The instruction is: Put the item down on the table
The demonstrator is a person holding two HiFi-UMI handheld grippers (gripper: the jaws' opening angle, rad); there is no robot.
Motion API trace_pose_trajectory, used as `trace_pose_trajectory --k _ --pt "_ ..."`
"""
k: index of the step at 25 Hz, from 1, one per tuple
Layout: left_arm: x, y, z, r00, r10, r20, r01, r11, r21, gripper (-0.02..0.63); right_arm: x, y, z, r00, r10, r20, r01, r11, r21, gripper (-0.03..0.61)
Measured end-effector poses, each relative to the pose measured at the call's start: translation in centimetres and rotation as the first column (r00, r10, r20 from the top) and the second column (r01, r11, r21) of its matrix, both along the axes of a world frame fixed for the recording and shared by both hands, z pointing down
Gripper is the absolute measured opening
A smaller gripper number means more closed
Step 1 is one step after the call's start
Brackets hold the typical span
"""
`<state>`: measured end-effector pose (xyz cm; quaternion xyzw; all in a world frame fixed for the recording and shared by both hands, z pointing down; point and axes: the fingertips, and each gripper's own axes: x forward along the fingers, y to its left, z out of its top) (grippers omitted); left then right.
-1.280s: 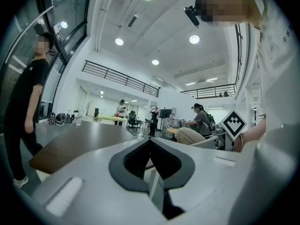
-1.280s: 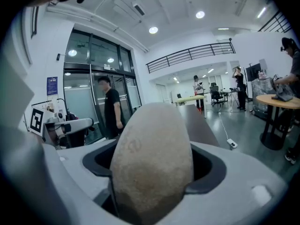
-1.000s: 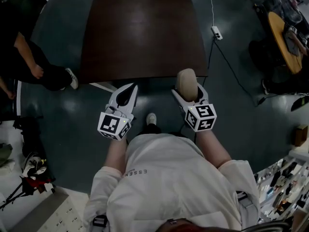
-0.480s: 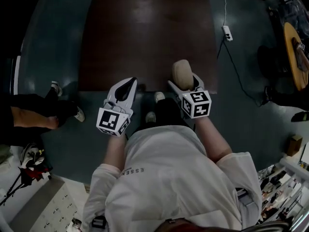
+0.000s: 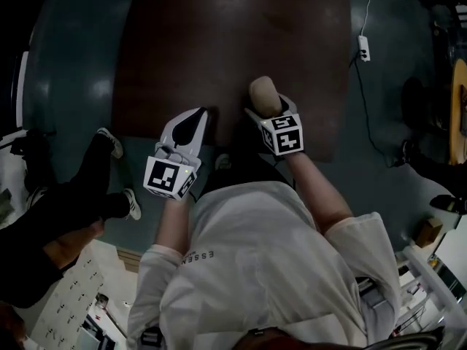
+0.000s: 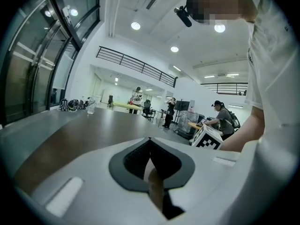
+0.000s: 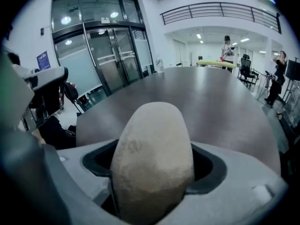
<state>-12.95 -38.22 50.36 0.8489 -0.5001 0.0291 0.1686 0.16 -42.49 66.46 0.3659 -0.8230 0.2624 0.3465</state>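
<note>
A beige, egg-shaped item [image 5: 262, 93] stands upright between the jaws of my right gripper [image 5: 263, 106], which is shut on it. In the right gripper view the item [image 7: 152, 163] fills the gap between the jaws. It is held over the near edge of the dark brown table [image 5: 219, 35], above the tabletop. My left gripper [image 5: 194, 119] hovers at the table's near edge, to the left of the right one. Its jaws meet at the tips with nothing between them, as the left gripper view [image 6: 150, 159] also shows.
Another person's legs [image 5: 80, 195] stand on the floor at the left. A white power strip [image 5: 363, 47] with its cable lies on the floor right of the table. A cup [image 6: 90, 108] stands at the table's far end. Several people and chairs are in the background.
The table has come nearer under me. Both grippers have moved forward: the right one with the item is now over the tabletop, the left at its edge. The bystander's legs shifted.
</note>
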Motion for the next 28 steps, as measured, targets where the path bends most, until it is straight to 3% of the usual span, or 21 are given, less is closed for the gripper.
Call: trace_pose_trajectory --k 6,10,12,15,21,24,26,28 --pt "-1.0 -0.4 1.9 1.0 -0.03 0.0 0.03 0.999 -0.038 0.017 -1.1 -0.7 2.8 0.999 0.038 -0.035 -0.04 0.997 -0.067 0.399" --pt "-2.0 -0.3 1.8 0.999 -0.038 -0.008 0.038 0.998 -0.049 0.017 -1.7 -0.6 2.9 0.996 0.04 -0.075 -0.043 0.998 -0.041 0.402" --pt "-2.2 -0.1 1.6 0.999 -0.04 -0.012 0.04 0.998 -0.049 0.017 -1.7 -0.5 2.9 0.995 0.033 -0.096 -0.034 0.999 -0.01 0.405" --pt "-2.4 0.4 1.5 1.0 -0.027 -0.013 0.026 0.999 -0.033 0.017 -1.8 -0.7 1.6 0.994 0.062 -0.085 -0.059 0.997 0.04 0.459" --pt "-1.7 0.8 -0.9 1.0 -0.001 -0.018 0.001 1.0 0.024 0.017 -0.9 -1.1 -4.6 0.995 0.1 0.026 -0.103 0.982 0.159 0.46" --pt "-1.5 1.4 -2.8 1.0 0.015 -0.011 -0.015 0.997 0.072 0.017 -0.4 -0.8 -9.2 0.991 0.097 0.093 -0.119 0.954 0.274 0.457" --pt "-1.5 1.8 -4.0 1.0 0.029 -0.001 -0.028 0.994 0.104 0.017 0.2 -0.3 -12.3 0.985 0.11 0.13 -0.149 0.923 0.353 0.404" --pt "-1.6 2.3 -5.3 0.999 0.041 0.009 -0.042 0.99 0.136 0.017 1.2 0.4 -14.9 0.978 0.144 0.151 -0.195 0.887 0.418 0.211"
